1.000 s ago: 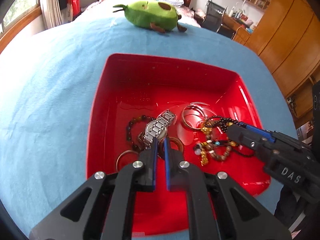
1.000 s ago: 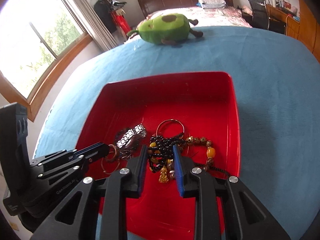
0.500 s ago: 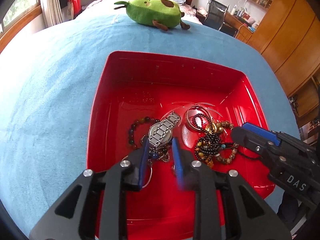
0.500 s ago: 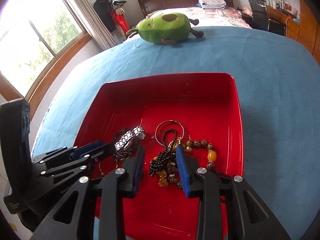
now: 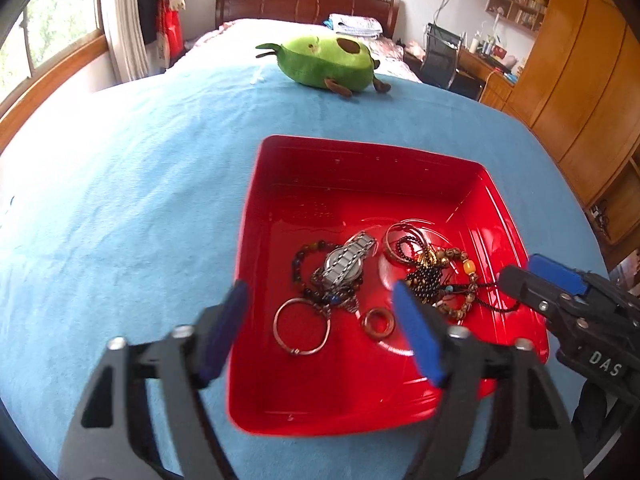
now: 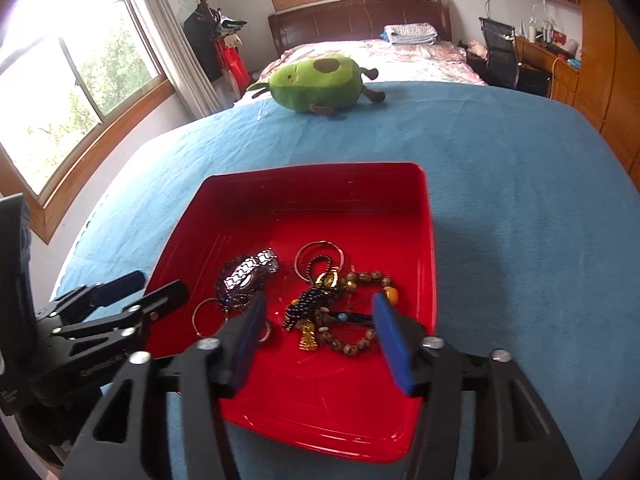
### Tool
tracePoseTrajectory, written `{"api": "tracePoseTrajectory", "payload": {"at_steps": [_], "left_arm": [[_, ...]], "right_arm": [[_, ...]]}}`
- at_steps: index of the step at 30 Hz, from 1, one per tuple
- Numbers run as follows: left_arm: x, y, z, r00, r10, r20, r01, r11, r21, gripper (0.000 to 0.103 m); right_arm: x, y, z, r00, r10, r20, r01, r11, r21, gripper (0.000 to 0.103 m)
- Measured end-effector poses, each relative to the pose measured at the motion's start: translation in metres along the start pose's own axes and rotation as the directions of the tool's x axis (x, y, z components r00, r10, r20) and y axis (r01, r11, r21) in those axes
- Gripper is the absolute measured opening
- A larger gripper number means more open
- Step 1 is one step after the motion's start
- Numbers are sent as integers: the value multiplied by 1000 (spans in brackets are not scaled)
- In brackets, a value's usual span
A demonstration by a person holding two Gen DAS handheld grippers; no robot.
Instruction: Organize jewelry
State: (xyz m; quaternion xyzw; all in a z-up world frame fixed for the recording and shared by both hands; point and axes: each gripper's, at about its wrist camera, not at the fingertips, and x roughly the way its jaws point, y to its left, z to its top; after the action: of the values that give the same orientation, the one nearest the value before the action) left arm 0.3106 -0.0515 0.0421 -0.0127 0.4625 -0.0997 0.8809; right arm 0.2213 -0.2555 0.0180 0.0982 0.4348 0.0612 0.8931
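Observation:
A red tray (image 5: 312, 412) (image 6: 320, 432) lies on the blue cloth and holds a pile of jewelry. In it are a silver watch (image 5: 347, 261) (image 6: 248, 271), a metal bangle (image 5: 302, 326), a small brown ring (image 5: 378, 323), thin hoops (image 5: 400, 236) and a tangle of bead strings (image 5: 444, 280) (image 6: 336, 312) with a gold charm (image 6: 307, 338). My left gripper (image 5: 320, 316) is open and empty, raised over the tray's near left part. My right gripper (image 6: 318, 320) is open and empty above the bead tangle; it also shows in the left wrist view (image 5: 544, 280).
A green avocado plush toy (image 5: 326, 62) (image 6: 318, 84) lies on the far side of the blue cloth. Behind are a bed, a window on the left, a desk with a chair and wooden wardrobes on the right.
Both grippers have opened wide from nearly shut and pulled back and up from the tray. The jewelry they were over now lies loose in the tray.

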Motion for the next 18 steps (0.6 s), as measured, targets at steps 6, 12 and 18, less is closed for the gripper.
{"api": "tracePoseTrajectory", "payload": {"at_steps": [6,12,18], "left_arm": [[-31,9,-21,999,23,48,-22,1000,-12,91],[-61,13,-44,995,48,92,-47,999,-7,92],[-81,12,-68,991,54,123,-56,998,11,92]], "right_arm": [[-22,-5,-16,999,-27,35,27,1000,-6,95],[-36,-5,-36,998,-37,41,37,999,-9,99],[-46,-6,-63,999,-26,47,27,1000,-11,99]]}}
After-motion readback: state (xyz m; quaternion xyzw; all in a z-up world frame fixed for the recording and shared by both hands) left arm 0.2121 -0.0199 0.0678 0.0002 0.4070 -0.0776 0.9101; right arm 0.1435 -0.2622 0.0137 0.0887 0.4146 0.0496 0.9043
